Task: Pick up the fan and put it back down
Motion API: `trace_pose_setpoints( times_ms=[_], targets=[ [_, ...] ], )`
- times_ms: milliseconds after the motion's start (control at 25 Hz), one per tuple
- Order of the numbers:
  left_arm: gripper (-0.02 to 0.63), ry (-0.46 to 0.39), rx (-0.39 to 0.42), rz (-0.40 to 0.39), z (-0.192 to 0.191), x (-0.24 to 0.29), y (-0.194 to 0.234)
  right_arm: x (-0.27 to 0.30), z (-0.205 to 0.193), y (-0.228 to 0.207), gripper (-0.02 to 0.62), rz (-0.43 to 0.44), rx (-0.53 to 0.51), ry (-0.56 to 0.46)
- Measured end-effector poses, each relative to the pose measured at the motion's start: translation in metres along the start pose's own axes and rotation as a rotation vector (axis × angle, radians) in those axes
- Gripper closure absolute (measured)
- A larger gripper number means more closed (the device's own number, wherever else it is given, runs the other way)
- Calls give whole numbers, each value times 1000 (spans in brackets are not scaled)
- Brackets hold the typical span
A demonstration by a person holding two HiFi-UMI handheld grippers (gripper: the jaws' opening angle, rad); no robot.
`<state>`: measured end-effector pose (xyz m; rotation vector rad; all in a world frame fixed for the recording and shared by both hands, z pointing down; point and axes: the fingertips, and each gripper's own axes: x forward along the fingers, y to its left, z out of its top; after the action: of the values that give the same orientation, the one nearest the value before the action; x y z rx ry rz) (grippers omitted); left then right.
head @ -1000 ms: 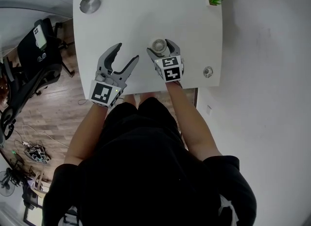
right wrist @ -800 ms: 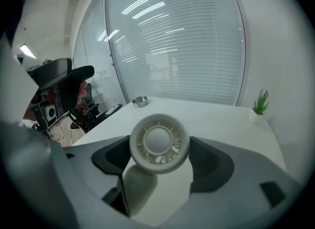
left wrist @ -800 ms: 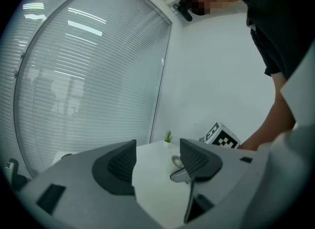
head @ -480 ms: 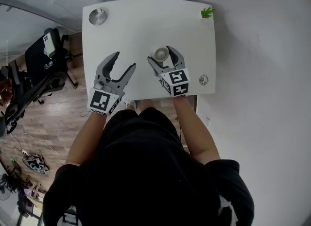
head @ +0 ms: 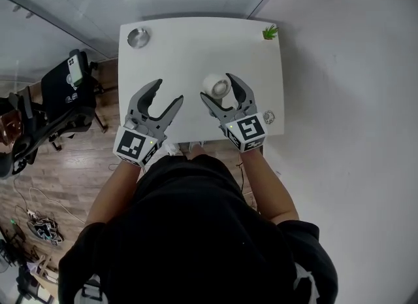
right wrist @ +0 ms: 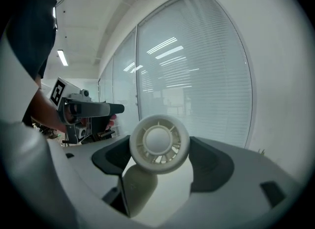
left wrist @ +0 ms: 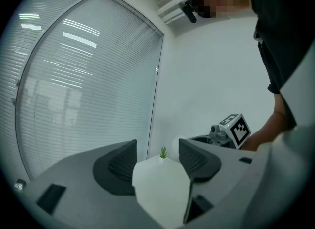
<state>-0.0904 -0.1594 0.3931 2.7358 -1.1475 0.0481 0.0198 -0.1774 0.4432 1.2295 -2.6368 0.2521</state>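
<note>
The small white fan is sitting in the right gripper, whose jaws are clamping its round housing from both sides, with the stand hanging below. From the head view, the fan is hovering over the near half of the white table, right of centre. The pick-up half of the job appears to be under way. No view is showing the gap beneath the stand, so this is a judgement. Next, the fan is going to need lowering upright until the stand is resting flat, and only then releasing.

The left gripper is waiting beside it, jaws wide though just easing inward, with nothing between them.

The right gripper view alone is showing the grille and the pads pressing. The left gripper view is framing only the far potted plant and the right gripper's marker cube. Only the head view is giving the whole tabletop, including a metal dish at the far corner.
</note>
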Motion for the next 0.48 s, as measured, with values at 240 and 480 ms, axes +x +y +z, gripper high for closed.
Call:
trace_pose_setpoints(
  times_ms=[240, 480],
  targets=[
    [345, -15, 44, -27, 34, -9, -12, -27, 66, 16, 230, 41, -73, -160],
    [350, -74, 31, -60, 66, -12, -25, -55, 115, 24, 230, 34, -147, -280]
  ],
)
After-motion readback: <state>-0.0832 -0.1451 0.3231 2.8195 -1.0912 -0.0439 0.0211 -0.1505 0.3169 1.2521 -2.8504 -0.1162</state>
